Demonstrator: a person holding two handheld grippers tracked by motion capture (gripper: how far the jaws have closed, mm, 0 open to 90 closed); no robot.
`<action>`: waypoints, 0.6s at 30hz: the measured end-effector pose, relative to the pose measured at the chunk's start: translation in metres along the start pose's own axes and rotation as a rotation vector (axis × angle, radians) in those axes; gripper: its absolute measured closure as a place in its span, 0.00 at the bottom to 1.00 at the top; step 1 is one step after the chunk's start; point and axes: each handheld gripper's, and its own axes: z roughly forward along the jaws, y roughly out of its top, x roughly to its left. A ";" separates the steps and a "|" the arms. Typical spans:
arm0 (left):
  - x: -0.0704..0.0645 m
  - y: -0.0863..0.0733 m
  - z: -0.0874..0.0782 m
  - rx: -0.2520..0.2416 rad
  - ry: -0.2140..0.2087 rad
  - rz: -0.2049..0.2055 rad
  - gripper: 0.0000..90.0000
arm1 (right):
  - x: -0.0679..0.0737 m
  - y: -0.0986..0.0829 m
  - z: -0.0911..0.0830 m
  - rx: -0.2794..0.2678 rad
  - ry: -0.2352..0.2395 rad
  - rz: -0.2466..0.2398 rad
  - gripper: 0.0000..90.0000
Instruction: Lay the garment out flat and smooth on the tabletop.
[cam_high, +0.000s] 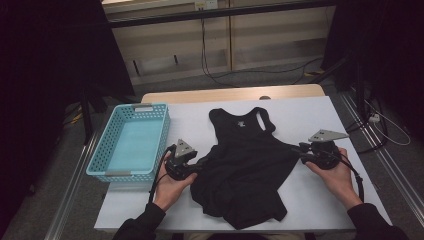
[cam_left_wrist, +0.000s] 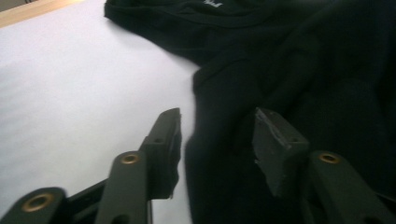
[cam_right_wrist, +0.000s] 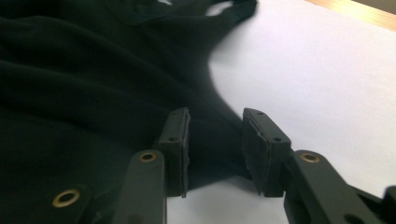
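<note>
A black tank top (cam_high: 245, 165) lies on the white table (cam_high: 320, 120), neckline and straps at the far side, its lower part rumpled. My left gripper (cam_high: 196, 168) is at the garment's left edge, held in a hand. In the left gripper view the left gripper (cam_left_wrist: 218, 116) is open, and the edge of the black fabric (cam_left_wrist: 280, 56) lies between its jaws. My right gripper (cam_high: 302, 152) is at the garment's right side. In the right gripper view the right gripper (cam_right_wrist: 215, 114) is open too, its jaws either side of a corner of the fabric (cam_right_wrist: 84, 74).
An empty light-blue perforated basket (cam_high: 122, 174) stands at the table's left side, close to my left hand. A wooden strip (cam_high: 230, 94) runs along the table's far edge. Bare white table surrounds the garment on the right and at the front left. Cables lie on the floor beyond.
</note>
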 end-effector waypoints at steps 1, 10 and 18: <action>-0.003 0.000 -0.002 0.000 -0.007 0.009 0.54 | 0.003 0.001 0.000 -0.002 0.011 -0.008 0.69; -0.023 -0.011 -0.011 0.017 -0.072 0.037 0.44 | 0.034 0.003 -0.011 -0.022 0.096 -0.050 0.70; -0.045 -0.015 -0.018 0.022 -0.136 0.069 0.38 | 0.072 -0.005 -0.022 -0.001 0.217 -0.114 0.82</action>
